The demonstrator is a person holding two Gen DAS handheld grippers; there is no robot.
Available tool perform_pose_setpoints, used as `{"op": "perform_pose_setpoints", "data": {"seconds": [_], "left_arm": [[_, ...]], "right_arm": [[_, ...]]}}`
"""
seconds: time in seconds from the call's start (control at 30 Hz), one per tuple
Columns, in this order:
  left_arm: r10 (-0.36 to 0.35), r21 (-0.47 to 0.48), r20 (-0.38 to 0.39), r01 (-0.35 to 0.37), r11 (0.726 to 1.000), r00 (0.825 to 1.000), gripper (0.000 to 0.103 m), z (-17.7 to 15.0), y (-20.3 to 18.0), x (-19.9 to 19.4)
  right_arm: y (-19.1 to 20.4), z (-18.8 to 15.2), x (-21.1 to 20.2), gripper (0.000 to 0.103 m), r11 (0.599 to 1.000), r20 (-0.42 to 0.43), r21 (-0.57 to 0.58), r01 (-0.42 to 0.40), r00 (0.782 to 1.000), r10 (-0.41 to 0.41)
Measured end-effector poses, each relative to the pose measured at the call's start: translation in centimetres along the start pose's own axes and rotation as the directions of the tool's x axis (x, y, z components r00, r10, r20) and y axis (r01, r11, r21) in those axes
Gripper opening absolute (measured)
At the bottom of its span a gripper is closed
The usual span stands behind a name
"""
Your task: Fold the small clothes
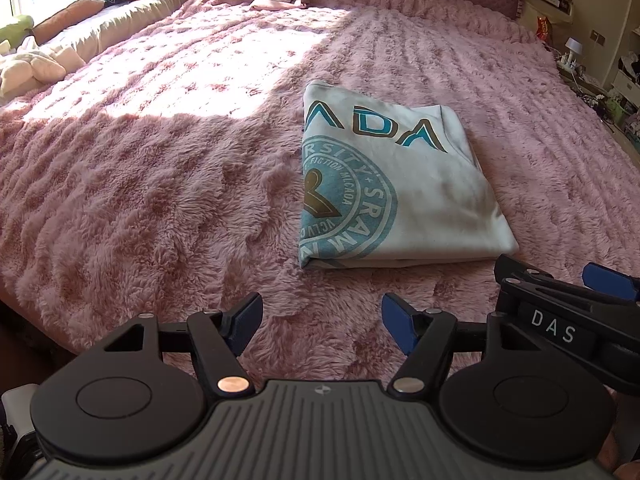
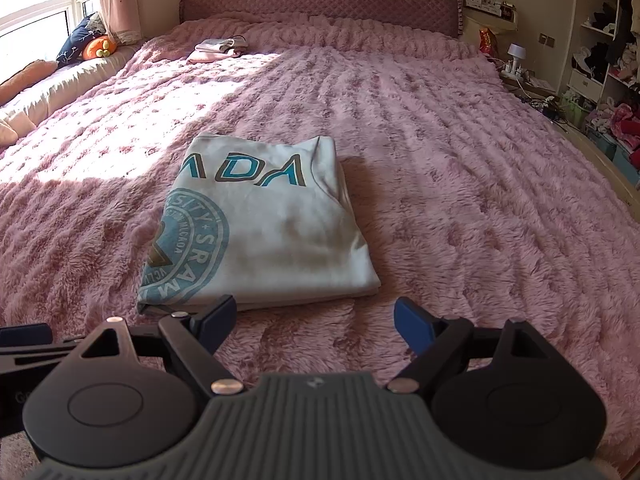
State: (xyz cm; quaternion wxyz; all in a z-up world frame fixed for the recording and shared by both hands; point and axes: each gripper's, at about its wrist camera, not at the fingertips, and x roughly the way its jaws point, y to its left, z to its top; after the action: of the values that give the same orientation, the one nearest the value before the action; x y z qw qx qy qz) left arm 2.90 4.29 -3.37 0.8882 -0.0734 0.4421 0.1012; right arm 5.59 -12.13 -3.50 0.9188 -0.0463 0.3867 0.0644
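A folded white T-shirt (image 1: 400, 184) with a teal round print and large teal letters lies flat on the fluffy pink blanket (image 1: 160, 184) that covers the bed, roughly in the middle of it and partly in shadow beside a patch of sunlight. The left gripper (image 1: 322, 320) hovers over the blanket just short of the shirt's near edge, its blue pads spread wide with nothing between them. The right gripper (image 2: 314, 318) sits beside it, likewise spread wide and holding nothing, its left pad close to the shirt's near edge. Far off near the padded headboard (image 2: 320, 4) lies a small pile of folded pink clothes (image 2: 218, 50), well apart from the shirt.
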Motion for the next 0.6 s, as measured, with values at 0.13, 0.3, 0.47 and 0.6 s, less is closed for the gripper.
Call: {"op": "perform_pose_setpoints", "data": {"seconds": [0.13,0.3,0.47,0.6], "left_arm": [[0.007,0.002,-0.004,-0.007,1.0,1.0,0.08,0.0,-0.02,0.07],[0.008,0.0,-0.005,-0.008,1.0,1.0,0.08,0.01,-0.02,0.04],[0.008,-0.001,-0.007,-0.008,1.0,1.0,0.08,0.04,0.05,0.06],[0.008,-0.002,-0.006,-0.009,1.0,1.0,0.08,0.02,0.03,0.05]], "right_arm": [[-0.02,-0.1,0.12,0.082,1.0,-0.003,-0.001,0.0,1.0,0.0],[0.01,-0.1,0.11,0.082,1.0,-0.003,0.0,-0.001,1.0,0.001],[0.02,-0.1,0.11,0.082,1.0,-0.002,0.0,0.0,1.0,0.0],[0.03,-0.1,0.11,0.082,1.0,-0.003,0.0,0.0,1.0,0.0]]}}
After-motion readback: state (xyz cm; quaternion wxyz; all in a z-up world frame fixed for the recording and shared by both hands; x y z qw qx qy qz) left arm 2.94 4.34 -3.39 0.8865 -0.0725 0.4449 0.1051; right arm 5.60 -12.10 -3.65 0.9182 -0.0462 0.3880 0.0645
